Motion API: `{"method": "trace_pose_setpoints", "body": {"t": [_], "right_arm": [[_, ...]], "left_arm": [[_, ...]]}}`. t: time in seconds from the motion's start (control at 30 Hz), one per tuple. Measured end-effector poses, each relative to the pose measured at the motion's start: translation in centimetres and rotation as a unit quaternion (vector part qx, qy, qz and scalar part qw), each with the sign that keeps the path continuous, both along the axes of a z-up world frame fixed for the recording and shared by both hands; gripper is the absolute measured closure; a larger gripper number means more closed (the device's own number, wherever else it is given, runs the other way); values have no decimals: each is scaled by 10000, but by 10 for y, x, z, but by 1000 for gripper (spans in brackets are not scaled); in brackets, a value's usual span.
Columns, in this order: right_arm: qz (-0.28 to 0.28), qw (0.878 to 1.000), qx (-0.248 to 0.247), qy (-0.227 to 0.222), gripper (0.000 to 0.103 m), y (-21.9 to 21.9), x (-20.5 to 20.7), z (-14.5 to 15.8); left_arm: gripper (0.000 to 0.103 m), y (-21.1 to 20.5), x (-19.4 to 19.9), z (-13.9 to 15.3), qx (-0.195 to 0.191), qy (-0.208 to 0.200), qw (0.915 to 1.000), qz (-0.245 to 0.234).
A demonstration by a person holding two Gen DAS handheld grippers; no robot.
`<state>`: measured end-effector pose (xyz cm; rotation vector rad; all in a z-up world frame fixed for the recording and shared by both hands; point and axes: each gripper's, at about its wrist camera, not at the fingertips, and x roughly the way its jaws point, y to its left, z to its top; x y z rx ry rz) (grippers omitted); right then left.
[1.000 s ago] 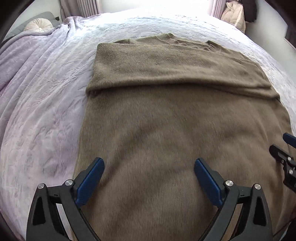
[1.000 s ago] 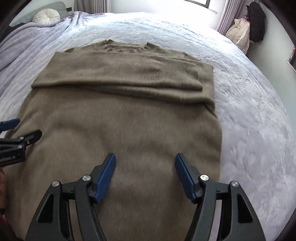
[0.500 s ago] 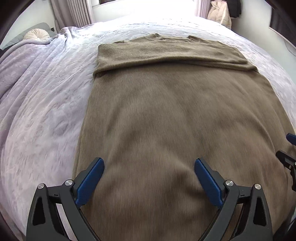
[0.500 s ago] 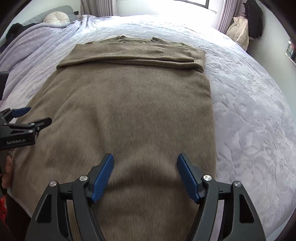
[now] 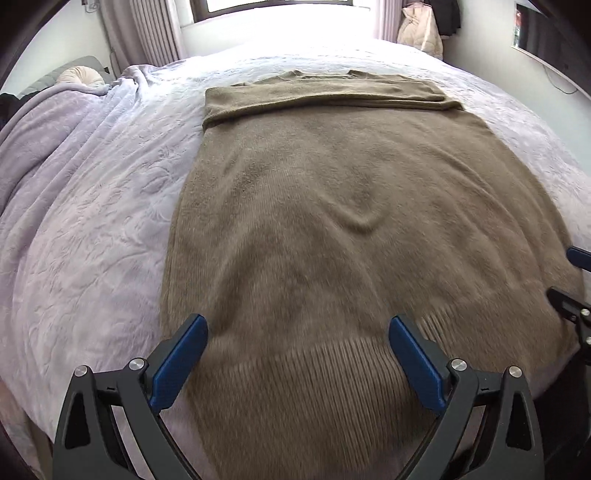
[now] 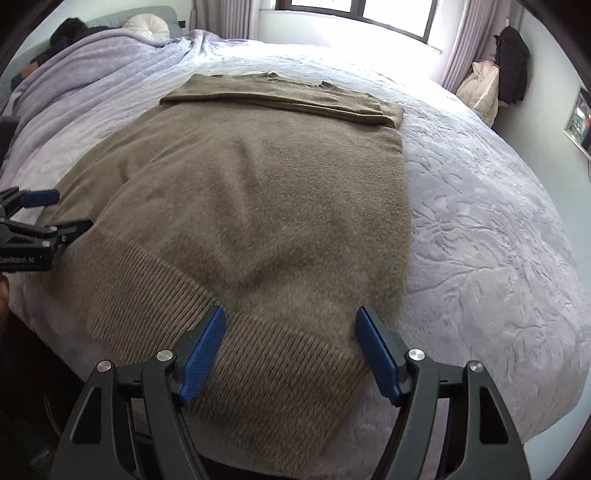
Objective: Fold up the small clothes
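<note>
An olive-brown knitted sweater (image 5: 332, 203) (image 6: 277, 203) lies flat on the bed, neck at the far end. Its sleeves are folded across the chest in a band (image 5: 325, 98). The ribbed hem (image 5: 314, 387) (image 6: 147, 288) reaches the bed's near edge. My left gripper (image 5: 295, 325) hovers open over the hem's left part, nothing between its blue pads. My right gripper (image 6: 291, 314) is open above the hem's right part, also empty. Each gripper shows at the other view's edge: the left gripper (image 6: 72, 209), the right gripper (image 5: 561, 273).
A lilac quilted bedspread (image 5: 92, 221) (image 6: 480, 221) covers the bed on both sides of the sweater. A bunched lilac blanket (image 6: 92, 66) and a round cushion (image 6: 146, 27) lie far left. Coats (image 6: 511, 62) hang at the far right wall beside a window.
Both grippers have drawn back along the sweater toward the bed's near edge, so the ribbed hem has come into view beneath them. Both stay open and empty.
</note>
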<state>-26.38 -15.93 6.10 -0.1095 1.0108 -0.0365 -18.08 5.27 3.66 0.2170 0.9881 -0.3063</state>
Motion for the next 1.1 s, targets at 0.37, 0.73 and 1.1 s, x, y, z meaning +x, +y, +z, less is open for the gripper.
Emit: {"method": "trace_pose_setpoints", "body": {"t": [0.37, 0.73, 1.1], "right_arm": [[658, 9966, 310, -399, 27, 47, 62, 12], [747, 9951, 642, -101, 24, 16, 8, -13], [805, 9967, 66, -114, 23, 17, -36, -16]], "left_arm": [[4, -58, 41, 23, -98, -195, 9995, -231], [0, -13, 9, -16, -217, 147, 9991, -326], [0, 4, -26, -16, -45, -2, 9993, -368]]}}
